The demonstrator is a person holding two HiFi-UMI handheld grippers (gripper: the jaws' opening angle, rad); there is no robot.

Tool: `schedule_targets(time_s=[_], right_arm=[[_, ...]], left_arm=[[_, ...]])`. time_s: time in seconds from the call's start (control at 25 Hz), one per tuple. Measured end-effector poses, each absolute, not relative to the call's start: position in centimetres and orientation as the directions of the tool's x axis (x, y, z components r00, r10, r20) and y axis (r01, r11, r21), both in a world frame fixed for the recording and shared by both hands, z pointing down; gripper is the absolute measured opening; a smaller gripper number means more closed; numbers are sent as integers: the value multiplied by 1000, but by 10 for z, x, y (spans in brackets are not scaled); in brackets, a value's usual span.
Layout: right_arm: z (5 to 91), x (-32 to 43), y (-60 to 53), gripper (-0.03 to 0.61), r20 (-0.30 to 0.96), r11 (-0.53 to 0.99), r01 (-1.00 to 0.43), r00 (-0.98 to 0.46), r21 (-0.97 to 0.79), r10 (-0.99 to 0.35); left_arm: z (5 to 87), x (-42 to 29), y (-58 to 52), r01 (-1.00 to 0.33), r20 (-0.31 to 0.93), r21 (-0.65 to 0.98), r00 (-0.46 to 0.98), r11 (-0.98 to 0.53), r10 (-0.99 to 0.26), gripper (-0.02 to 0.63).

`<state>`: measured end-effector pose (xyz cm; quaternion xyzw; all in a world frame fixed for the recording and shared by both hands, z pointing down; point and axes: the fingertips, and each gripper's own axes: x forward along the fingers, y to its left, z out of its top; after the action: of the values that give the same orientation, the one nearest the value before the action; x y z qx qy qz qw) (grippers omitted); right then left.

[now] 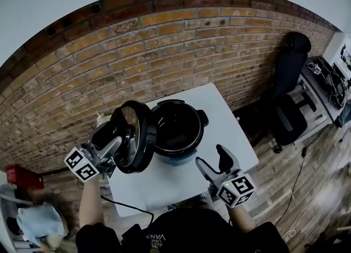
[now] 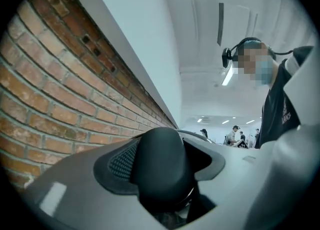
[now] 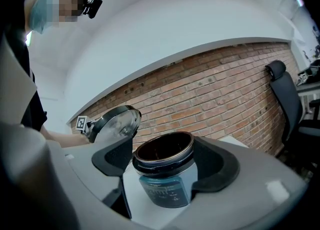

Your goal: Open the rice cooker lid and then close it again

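Holding the round black-rimmed lid (image 1: pixel 133 136) up on edge just left of the open black rice cooker (image 1: pixel 178 131) on the white table (image 1: pixel 233 136) — our left gripper (image 1: pixel 117 146) clamps its knob (image 2: pixel 162 169), right gripper (image 1: pixel 215 159) spread wide, empty. To close, we'd level the lid first — then centre it.

Left gripper view: the knob (image 2: pixel 161 166) fills the gap between the jaws, its base lost in the dark at the bottom edge. The rest of the lid (image 1: pixel 134 136) is hidden under the jaws. People (image 2: pixel 235 136) beyond the jaw tips are too small to tell. Right gripper view: label print on the cooker (image 3: pixel 165 174), framed between the jaws, is too small to read. The chair (image 3: pixel 287 104) right of the jaws is cut by the edge. Head view: left gripper (image 1: pixel 117 147) tips are hidden against the lid.
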<state>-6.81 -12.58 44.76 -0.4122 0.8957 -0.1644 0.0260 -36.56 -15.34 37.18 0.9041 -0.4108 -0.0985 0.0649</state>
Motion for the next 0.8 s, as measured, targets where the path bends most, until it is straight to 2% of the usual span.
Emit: schedule_targets(time_s=[0.44, 0.8], right_arm=[[454, -92, -99, 373, 86, 608, -722, -664, -329, -743], [456, -103, -87, 373, 80, 609, -717, -667, -339, -741]], left_arm=[[413, -422, -88, -809, -178, 352, 437, -472, -882, 279], [436, -428, -54, -833, -170, 404, 338, -378, -926, 279]])
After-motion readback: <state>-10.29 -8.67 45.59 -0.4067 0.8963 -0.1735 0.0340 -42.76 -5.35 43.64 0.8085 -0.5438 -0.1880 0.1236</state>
